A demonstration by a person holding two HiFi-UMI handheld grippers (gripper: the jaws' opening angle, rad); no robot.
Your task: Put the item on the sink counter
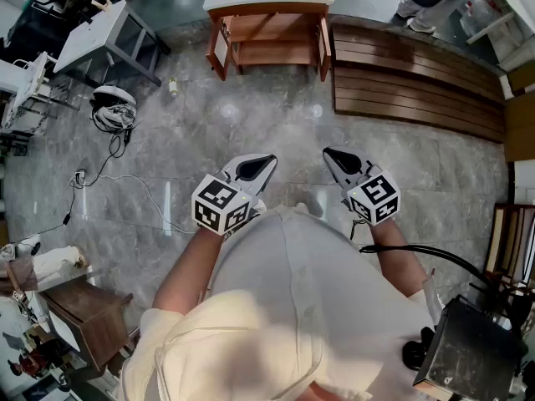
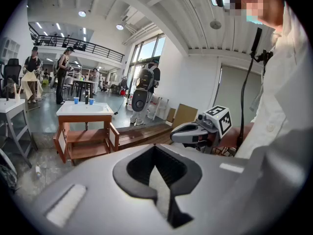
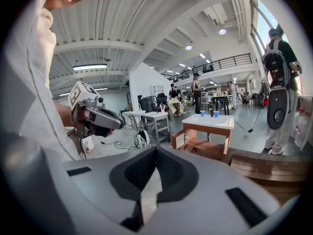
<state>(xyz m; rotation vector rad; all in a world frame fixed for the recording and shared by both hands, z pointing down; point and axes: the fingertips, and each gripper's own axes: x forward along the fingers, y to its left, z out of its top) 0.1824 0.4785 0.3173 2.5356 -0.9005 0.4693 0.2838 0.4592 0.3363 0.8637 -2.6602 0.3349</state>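
Grey marble floor point(image 1: 276, 128) — wooden sink counter point(image 1: 219, 0) ahead, cable coil point(image 1: 112, 114) left.

Bare stone floor point(image 1: 276, 132) lies open between the person and the sink cabinet point(image 1: 269, 36) ahead. The cabinet's doors point(image 1: 219, 50) stand swung out at its front corners. A slatted wooden platform point(image 1: 410, 82) lies just right of it. A coil of cable point(image 1: 113, 111) and a white table point(image 1: 92, 36) sit off to the left. Two blue cups point(image 2: 76, 100) stand at the back of the counter point(image 2: 83, 109); its front part is bare.
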